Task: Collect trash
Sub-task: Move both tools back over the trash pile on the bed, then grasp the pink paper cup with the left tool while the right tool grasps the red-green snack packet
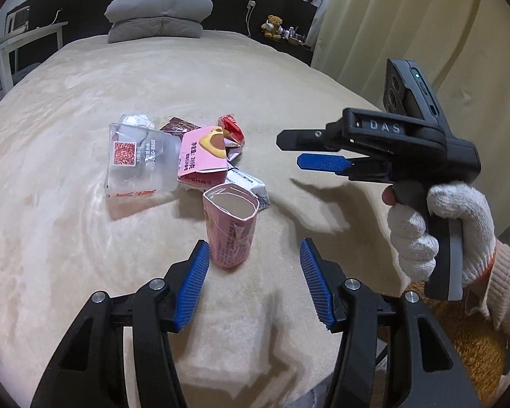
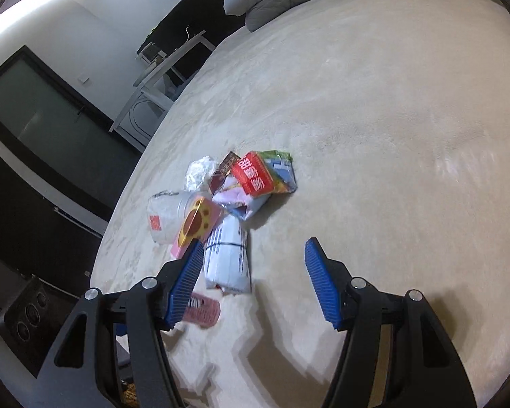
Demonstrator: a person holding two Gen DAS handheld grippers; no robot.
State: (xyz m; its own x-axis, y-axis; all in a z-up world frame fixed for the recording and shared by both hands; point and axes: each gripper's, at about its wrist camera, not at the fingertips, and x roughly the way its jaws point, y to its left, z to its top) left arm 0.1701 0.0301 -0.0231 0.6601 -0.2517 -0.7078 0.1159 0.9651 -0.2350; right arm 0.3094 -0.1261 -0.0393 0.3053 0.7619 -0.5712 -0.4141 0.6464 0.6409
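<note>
Trash lies in one small heap on the bed [image 1: 85, 78], on the beige blanket, nearer my side than the pillows [image 1: 156, 17].

Nearest piece: pink carton [image 1: 230, 227]. It stands on end, leaning slightly, long axis roughly vertical, open torn mouth pointing up and toward the left camera. In the right view only its lower part shows [image 2: 204, 311], behind the left finger of that gripper.

Just behind it, a white wrapper [image 2: 226, 255] lies flat, long axis running away from me toward the heap; the two look to be touching, but I cannot tell for sure. Next out: pink box [image 1: 202, 159] with a yellow-brown print, tilted and resting against the clear bag [image 1: 141, 163], which carries a red QR label. A crumpled foil ball [image 2: 199, 173] sits at the far left of the heap. A dark brown packet [image 1: 178, 125] shows behind the pink box. The red packet [image 2: 255, 173] lies at the far right end, on top of other scraps.

Left gripper [image 1: 255, 285]: jaws wide, holding nothing, above the blanket with the carton just ahead of the left finger.

Right gripper [image 2: 251, 282]: jaws wide, holding nothing, white wrapper between and ahead of the fingertips. From the left view it points sideways toward the heap, held in my gloved right hand [image 1: 442, 234].
</note>
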